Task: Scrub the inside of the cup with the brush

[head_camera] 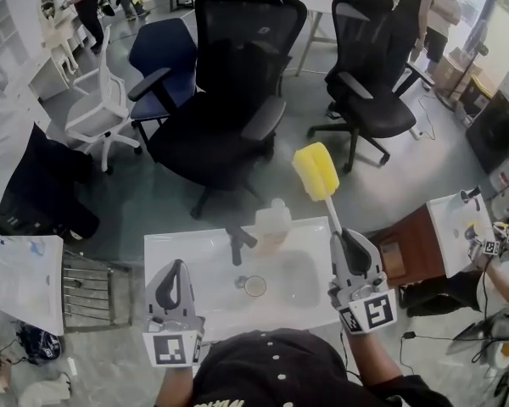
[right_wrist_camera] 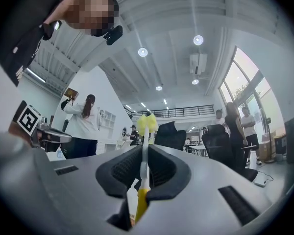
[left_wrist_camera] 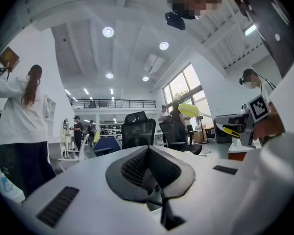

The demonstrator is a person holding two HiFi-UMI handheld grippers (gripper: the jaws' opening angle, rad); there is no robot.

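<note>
In the head view a translucent cup (head_camera: 273, 220) stands at the back rim of the white sink (head_camera: 187, 257), just right of the black faucet (head_camera: 235, 244). My right gripper (head_camera: 339, 239) is shut on the white handle of the brush (head_camera: 316, 171). Its yellow sponge head points up and away, above and to the right of the cup. In the right gripper view the handle runs between the closed jaws of the right gripper (right_wrist_camera: 144, 148) to the brush's sponge head (right_wrist_camera: 147, 124). My left gripper (head_camera: 175, 266) hovers over the sink's front left corner, shut and empty. The left gripper (left_wrist_camera: 148, 152) shows closed jaws, with the brush (left_wrist_camera: 188, 110) off to its right.
Beyond the sink stand two black office chairs (head_camera: 237, 100) (head_camera: 373, 66), a blue chair (head_camera: 165, 58) and a white chair (head_camera: 97, 108). A brown cabinet (head_camera: 411, 248) and a white basin (head_camera: 458, 227) are to the right, a wire rack (head_camera: 89, 291) to the left. People stand far back.
</note>
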